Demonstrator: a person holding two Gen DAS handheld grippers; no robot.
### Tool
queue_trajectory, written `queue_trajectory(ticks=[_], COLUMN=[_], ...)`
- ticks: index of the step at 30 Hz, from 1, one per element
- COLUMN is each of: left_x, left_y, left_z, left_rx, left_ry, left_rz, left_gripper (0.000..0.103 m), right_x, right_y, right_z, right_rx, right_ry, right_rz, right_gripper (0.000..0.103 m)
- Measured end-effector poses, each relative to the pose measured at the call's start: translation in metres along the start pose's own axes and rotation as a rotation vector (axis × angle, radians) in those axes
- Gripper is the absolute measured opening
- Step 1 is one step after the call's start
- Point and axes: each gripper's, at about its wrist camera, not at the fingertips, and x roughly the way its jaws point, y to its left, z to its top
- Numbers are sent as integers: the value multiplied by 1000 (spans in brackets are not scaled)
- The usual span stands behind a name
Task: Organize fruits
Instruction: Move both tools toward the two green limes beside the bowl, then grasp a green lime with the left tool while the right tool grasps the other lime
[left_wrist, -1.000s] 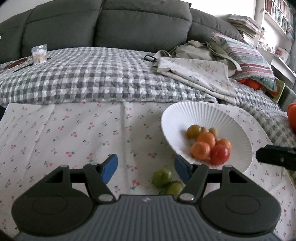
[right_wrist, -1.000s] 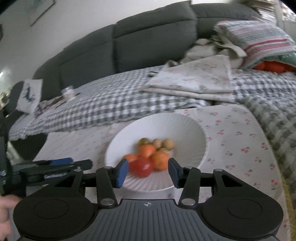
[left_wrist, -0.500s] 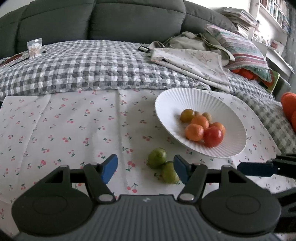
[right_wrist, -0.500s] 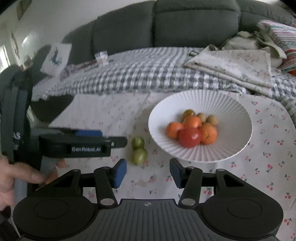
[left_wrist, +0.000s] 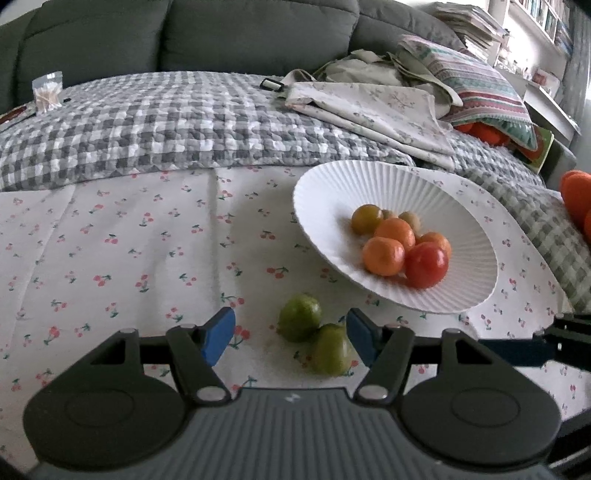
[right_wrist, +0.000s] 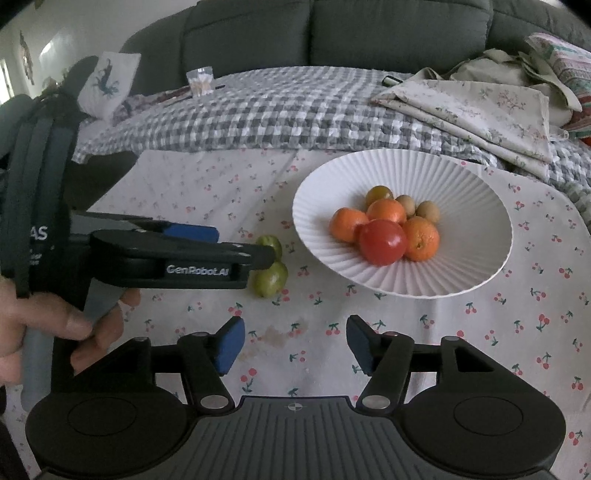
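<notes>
- Just left of the white bowl (left_wrist: 402, 184), on the cherry-print cloth (left_wrist: 110, 240), two green fruits lie touching: the round green fruit (left_wrist: 299, 322) farther, the pear-shaped green fruit (left_wrist: 330, 353) nearer.
- Our left gripper (left_wrist: 290, 334) hovers over them, jaws wide apart and holding nothing; closing here, we judge, could catch both or knock one rolling.
- The pear-shaped one sits close to the right pad, so an off-centre squeeze might squirt it out.
- Our right gripper (right_wrist: 295, 345) is likewise spread wide and empty, near the table edge; the two tools could collide.
- Dropping fruit onto the piled oranges (right_wrist: 384, 212) and red tomato (right_wrist: 382, 242) might scatter them.
</notes>
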Motion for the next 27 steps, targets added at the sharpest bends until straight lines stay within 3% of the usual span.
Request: queue_trajectory(ticks=[6, 10, 12, 27], left_x=[15, 15, 15, -19], left_y=[7, 5, 4, 29], left_z=[1, 2, 2, -8], left_rx=[-57, -55, -46, -95], left_ry=[7, -3, 0, 40], left_rz=[-10, -23, -8, 63], left_gripper=[62, 32, 25, 24], right_x=[4, 9, 12, 41], right_y=[0, 1, 0, 7], right_z=[-1, -1, -1, -2], right_rx=[-3, -7, -7, -80], right_ry=[9, 10, 8, -47], right_rz=[-12, -21, -27, -35], right_gripper=[62, 62, 62, 61])
